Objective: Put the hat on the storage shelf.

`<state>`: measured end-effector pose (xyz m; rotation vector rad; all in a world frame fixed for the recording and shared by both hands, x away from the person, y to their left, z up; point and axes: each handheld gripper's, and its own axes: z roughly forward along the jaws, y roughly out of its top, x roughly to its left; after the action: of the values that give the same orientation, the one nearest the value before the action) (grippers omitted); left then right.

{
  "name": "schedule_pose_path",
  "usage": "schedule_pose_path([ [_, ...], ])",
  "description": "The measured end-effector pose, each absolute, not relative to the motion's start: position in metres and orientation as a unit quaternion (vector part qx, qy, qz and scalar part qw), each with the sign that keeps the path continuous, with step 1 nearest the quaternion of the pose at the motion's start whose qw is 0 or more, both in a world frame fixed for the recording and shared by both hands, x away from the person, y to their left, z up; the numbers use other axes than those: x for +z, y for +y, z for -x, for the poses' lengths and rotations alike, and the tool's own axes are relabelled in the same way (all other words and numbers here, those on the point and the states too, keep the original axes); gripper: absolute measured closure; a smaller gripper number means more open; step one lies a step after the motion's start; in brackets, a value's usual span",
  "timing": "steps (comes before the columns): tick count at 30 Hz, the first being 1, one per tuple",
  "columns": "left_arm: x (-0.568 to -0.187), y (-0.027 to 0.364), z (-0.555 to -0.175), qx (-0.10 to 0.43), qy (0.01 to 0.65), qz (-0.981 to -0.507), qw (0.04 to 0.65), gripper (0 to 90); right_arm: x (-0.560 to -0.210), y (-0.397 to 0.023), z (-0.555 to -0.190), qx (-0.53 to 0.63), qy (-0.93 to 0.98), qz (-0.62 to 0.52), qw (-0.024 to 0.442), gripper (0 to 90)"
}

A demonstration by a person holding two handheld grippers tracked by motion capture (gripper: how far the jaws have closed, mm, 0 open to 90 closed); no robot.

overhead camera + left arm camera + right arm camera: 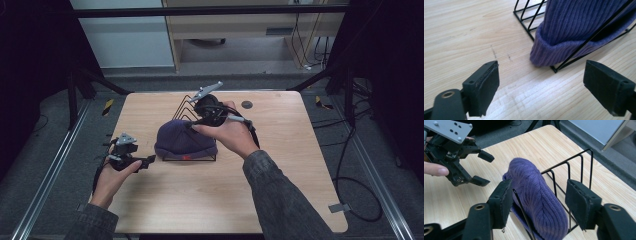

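Purple knit beanie (184,139) sits draped over a black wire rack (186,104) near the middle of the tabletop (280,195), cuffed brim down at the near end, crown lying back along the rack's dividers.

Left claw (148,161) is released, jaws wide apart with nothing between them, sitting on the tabletop side just left of the brim and apart from it. In the left gripper view the brim corner (544,53) bulges out past the rack's front wire.

Right claw (192,122) is over the crown end, jaws parted and straddling the beanie (537,200) plus one wire of the rack (574,170) (pads look clear of the knit, so not gripping, though the near pad is very close to it).

Step in hand looks like seating or tidying the hat on the rack, both claws let go. To do it well:
- check that the brim hangs evenly around the front wire, not bunched on one corner
- if re-gripping, pinch knit only; the right claw risks catching a divider wire and dragging the light rack
- back each claw straight out along its jaws so the pads do not snag the ribbing
- steady the rack base with the left claw if the hat needs a tug.
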<state>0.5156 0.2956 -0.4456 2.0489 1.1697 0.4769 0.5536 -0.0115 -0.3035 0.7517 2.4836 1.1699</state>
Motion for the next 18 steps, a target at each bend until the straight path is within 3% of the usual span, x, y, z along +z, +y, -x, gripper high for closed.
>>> schedule_pose_path([
  [10,-0.452,0.302,-0.512,0.185,0.461,-0.796,0.346,8.4,-0.299,-0.027,-0.549,0.412,0.854,-0.277,0.158,27.0],
  [18,-0.456,0.309,-0.511,0.186,0.463,-0.793,0.349,6.5,-0.296,-0.053,-0.540,0.427,0.833,-0.305,0.178,13.4],
])
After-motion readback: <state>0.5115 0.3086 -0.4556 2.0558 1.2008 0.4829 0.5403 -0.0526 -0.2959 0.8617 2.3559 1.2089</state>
